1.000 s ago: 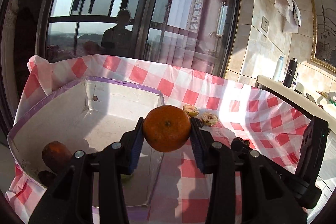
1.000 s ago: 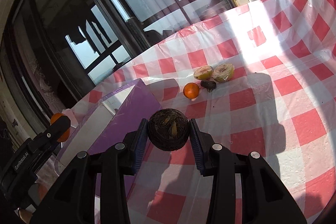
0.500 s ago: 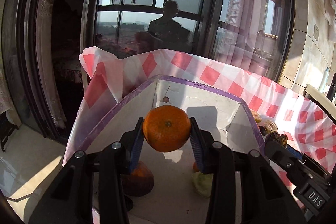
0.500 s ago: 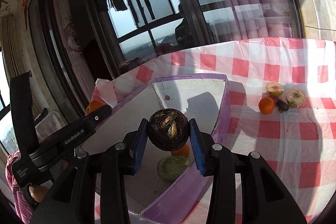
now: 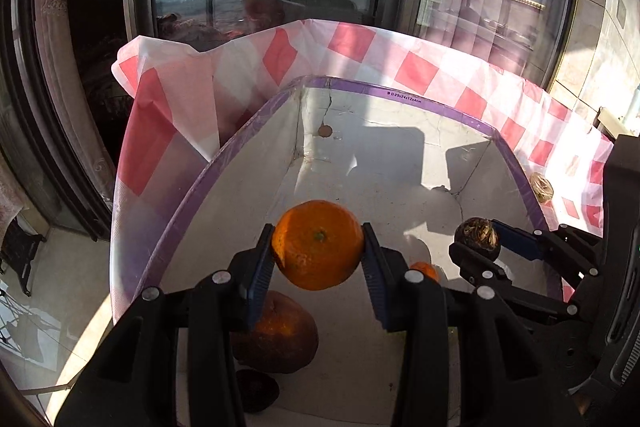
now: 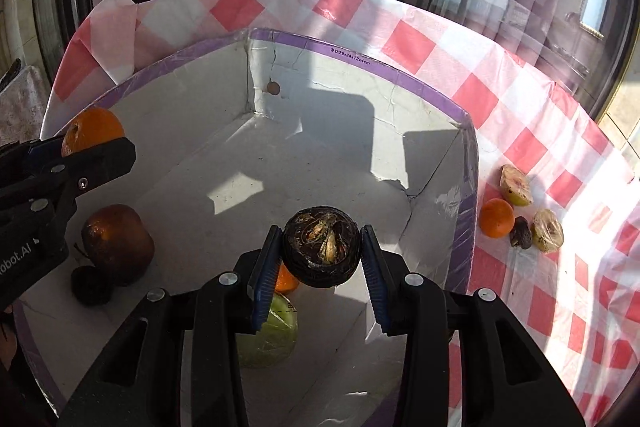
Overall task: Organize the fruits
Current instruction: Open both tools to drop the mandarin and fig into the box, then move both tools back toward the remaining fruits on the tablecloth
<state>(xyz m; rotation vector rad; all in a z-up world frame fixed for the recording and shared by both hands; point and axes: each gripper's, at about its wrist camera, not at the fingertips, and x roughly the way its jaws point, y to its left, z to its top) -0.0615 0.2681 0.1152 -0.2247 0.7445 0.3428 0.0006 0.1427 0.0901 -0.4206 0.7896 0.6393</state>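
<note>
If either fruit is let go from this height it could bounce off the fruit already lying in the white, purple-rimmed cardboard box point(image 6: 464, 187), or the two tools could knock together over it. The left tool point(image 5: 318, 263) is clamped on a round orange tangerine point(image 5: 318, 245), held above the box's left half over a brownish apple point(image 5: 280, 339). The right tool point(image 6: 320, 267) grips a dark, wrinkled round fruit point(image 6: 322, 247) above the box's right side, over a green fruit point(image 6: 272, 335).

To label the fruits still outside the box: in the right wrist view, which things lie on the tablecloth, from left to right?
Small orange → dark shrivelled fruit → pale halved fruit. The other halved fruit, behind them, overlaps in order, so it is left out.
</note>
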